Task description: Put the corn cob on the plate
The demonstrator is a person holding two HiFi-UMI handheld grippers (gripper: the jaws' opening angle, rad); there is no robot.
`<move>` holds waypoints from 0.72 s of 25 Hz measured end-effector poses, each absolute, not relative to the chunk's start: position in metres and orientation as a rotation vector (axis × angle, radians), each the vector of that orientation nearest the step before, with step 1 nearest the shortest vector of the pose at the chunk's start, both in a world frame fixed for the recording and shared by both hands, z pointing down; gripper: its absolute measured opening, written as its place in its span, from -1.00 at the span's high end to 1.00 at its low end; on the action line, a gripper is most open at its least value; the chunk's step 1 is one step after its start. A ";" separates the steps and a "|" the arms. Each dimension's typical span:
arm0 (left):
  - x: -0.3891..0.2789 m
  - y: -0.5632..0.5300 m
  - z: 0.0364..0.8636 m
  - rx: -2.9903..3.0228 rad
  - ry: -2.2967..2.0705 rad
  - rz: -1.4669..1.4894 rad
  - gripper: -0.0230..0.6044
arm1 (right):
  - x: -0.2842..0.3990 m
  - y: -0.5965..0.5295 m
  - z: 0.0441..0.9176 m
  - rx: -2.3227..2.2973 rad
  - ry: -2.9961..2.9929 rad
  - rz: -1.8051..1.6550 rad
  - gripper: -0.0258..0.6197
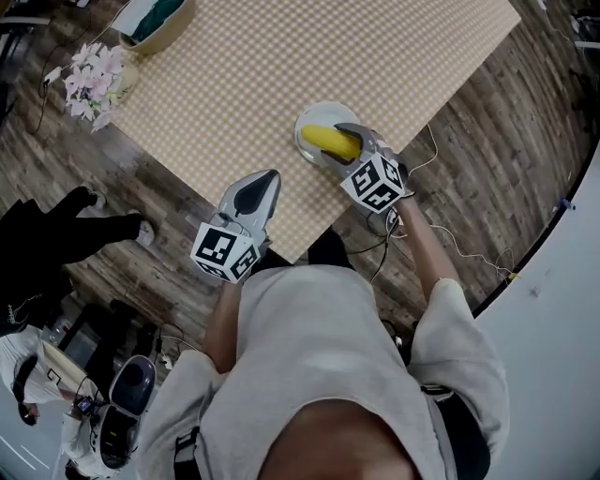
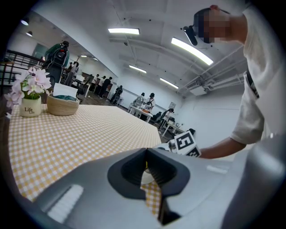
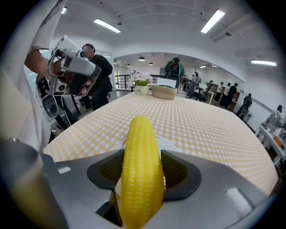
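A yellow corn cob [image 1: 330,142] is clamped between the jaws of my right gripper [image 1: 352,139]. It hangs over the near side of a small white plate [image 1: 314,114] on the checked tablecloth; I cannot tell whether it touches the plate. In the right gripper view the corn cob [image 3: 140,170] points away from me between both fingers, and the plate [image 3: 173,145] shows just behind it. My left gripper [image 1: 269,178] is shut and holds nothing. It hovers over the table's near edge, to the left of the plate. In its own view the left gripper [image 2: 145,151] has its tips together.
A flower pot [image 1: 94,77] and a woven basket [image 1: 155,23] stand at the table's far left corner. The table's near edge [image 1: 281,248] runs just in front of my body. A person in black [image 1: 80,230] stands on the wooden floor at left. Cables [image 1: 469,248] lie at right.
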State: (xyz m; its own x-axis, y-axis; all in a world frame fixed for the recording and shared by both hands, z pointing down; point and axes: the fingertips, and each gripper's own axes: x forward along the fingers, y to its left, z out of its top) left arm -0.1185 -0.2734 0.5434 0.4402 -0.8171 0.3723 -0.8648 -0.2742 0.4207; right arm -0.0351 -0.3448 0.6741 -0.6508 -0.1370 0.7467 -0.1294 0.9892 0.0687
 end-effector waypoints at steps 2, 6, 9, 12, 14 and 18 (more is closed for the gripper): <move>-0.119 -0.274 0.544 2.121 -1.408 0.110 0.90 | -0.039 -0.347 0.681 0.147 -2.274 0.010 0.13; -0.123 -0.274 0.544 2.115 -1.413 0.111 0.90 | -0.045 -0.350 0.689 0.101 -2.252 0.042 0.13; -0.127 -0.275 0.544 2.111 -1.417 0.110 0.90 | -0.049 -0.354 0.691 0.088 -2.246 0.047 0.13; -0.129 -0.275 0.545 2.108 -1.420 0.110 0.90 | -0.052 -0.356 0.694 0.073 -2.237 0.056 0.13; -0.128 -0.275 0.545 2.107 -1.420 0.106 0.90 | -0.053 -0.356 0.696 0.053 -2.221 0.044 0.13; -0.129 -0.274 0.546 2.106 -1.417 0.103 0.90 | -0.055 -0.353 0.702 0.015 -2.185 0.041 0.13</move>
State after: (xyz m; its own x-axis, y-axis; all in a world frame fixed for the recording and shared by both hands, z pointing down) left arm -0.1291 -0.2744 0.5460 0.4294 -0.8207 0.3768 -0.8666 -0.2571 0.4276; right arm -0.0549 -0.3535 0.7019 -0.5765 0.0046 0.8171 -0.0264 0.9994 -0.0242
